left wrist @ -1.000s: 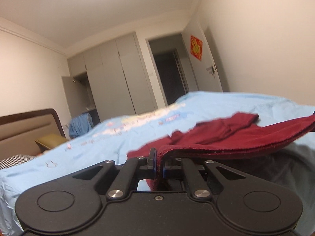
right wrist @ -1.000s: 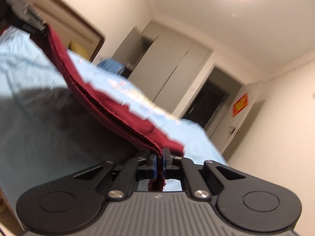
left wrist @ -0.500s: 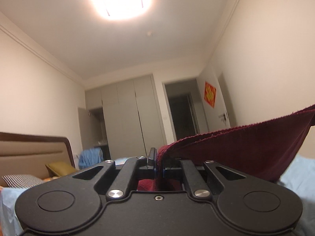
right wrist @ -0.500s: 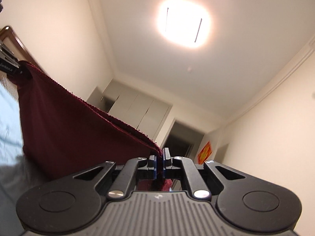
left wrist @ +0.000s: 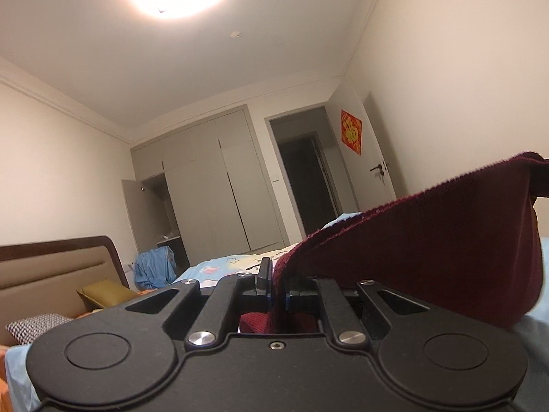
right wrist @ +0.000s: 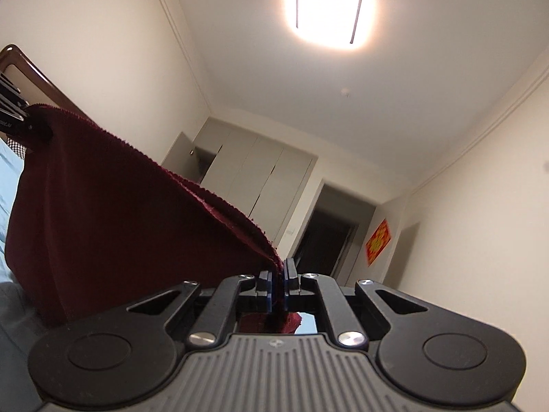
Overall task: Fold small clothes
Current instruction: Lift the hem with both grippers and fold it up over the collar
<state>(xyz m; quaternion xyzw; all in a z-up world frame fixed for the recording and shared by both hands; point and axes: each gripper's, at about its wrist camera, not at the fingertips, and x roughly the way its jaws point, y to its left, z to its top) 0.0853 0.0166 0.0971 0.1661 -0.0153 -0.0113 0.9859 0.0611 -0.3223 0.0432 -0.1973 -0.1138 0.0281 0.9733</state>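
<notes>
From the left wrist view, the left gripper [left wrist: 276, 279] has its fingers closed tight on the hem of the dark red garment [left wrist: 446, 250], which a second ago trailed on the blue bedsheet [left wrist: 226, 266] and now hangs clear above it. From the right wrist view, the right gripper [right wrist: 278, 279] pinches the opposite corner just as tightly, the cloth stretched between both tools. I reckon it's lifted ready for laying flat.

Dark red garment [left wrist: 446, 240], black tools
</notes>
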